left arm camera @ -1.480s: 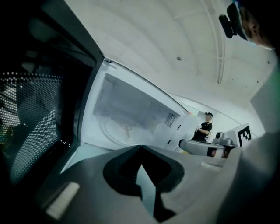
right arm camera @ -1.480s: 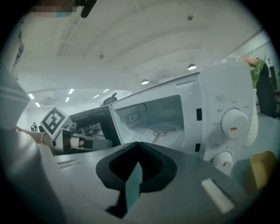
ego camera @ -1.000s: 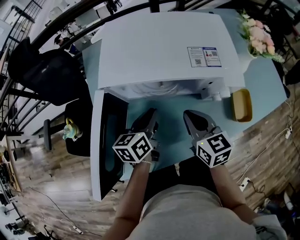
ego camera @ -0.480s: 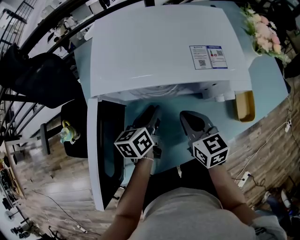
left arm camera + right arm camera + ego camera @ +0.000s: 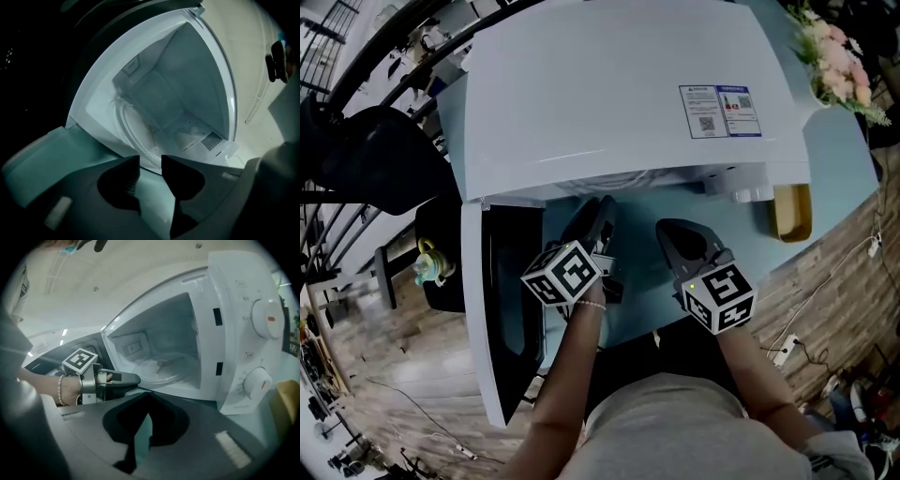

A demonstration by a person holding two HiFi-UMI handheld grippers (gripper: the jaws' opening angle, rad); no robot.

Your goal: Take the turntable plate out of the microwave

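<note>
The white microwave [image 5: 609, 84] stands on the pale blue table [image 5: 647, 291] with its door [image 5: 492, 309] swung open to the left. The glass turntable plate [image 5: 161, 369] lies flat on the cavity floor; its rim [image 5: 133, 136] also shows in the left gripper view, and a sliver of the plate [image 5: 614, 178] in the head view. My left gripper [image 5: 150, 159] points into the opening just in front of the plate, its jaws a little apart with nothing between them. My right gripper [image 5: 147, 393] hangs back over the table, jaws shut and empty. The left gripper [image 5: 133, 378] shows there too.
The microwave's control panel with two knobs [image 5: 266, 319] is right of the cavity. A yellow wooden tray [image 5: 794, 212] lies right of the microwave, with flowers [image 5: 839, 56] behind it. A black stool with a teapot [image 5: 427, 261] stands left of the open door.
Both grippers have edged forward toward the microwave opening, the left one further, its tips now at the cavity mouth. The view has shifted closer over the microwave.
</note>
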